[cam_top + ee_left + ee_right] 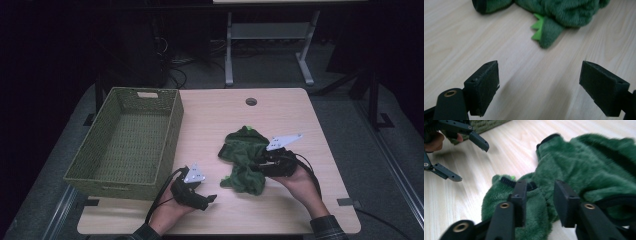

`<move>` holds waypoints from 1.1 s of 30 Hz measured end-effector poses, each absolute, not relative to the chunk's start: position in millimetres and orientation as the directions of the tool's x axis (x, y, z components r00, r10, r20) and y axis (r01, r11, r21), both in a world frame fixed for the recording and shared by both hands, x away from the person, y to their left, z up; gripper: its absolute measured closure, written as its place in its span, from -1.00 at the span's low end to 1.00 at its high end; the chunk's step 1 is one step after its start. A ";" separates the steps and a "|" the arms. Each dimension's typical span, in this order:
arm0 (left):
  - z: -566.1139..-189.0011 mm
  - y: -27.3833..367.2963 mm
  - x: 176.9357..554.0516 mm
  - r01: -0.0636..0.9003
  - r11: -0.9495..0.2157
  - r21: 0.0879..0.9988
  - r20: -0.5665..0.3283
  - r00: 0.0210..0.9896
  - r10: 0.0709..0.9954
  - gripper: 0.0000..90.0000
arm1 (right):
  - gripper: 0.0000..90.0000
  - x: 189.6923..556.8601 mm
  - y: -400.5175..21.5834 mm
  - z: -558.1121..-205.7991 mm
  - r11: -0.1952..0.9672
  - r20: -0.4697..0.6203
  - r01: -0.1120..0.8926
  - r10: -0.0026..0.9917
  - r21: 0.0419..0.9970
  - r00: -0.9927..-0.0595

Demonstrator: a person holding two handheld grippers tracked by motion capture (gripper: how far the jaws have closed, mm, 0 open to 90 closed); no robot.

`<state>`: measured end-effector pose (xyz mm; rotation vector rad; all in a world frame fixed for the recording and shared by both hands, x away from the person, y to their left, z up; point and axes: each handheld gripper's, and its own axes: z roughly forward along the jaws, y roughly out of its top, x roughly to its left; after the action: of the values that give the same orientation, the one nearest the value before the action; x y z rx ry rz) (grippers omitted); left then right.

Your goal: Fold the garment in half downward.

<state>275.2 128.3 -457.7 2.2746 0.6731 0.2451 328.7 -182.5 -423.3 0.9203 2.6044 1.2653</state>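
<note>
Wood table (220, 120), 1 basket (127, 142), 1 green plush garment (245, 157), 2 tools

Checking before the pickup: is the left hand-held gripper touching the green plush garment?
Apart. In the left gripper view, bare table lies between the open left hand-held gripper and the green plush garment.

Black grippers (207, 200), grey triangular plates (194, 174)
</note>
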 end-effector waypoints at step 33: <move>-407.1 80.8 367.5 0.345 -0.571 0.745 -0.034 0.874 0.484 -0.42 | 0.21 375.1 -205.4 -405.6 0.454 0.066 0.478 0.670 0.752 -0.740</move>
<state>367.5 80.8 -407.1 2.2322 0.5951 0.2203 375.1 -205.4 -405.6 0.9928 2.4655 1.1592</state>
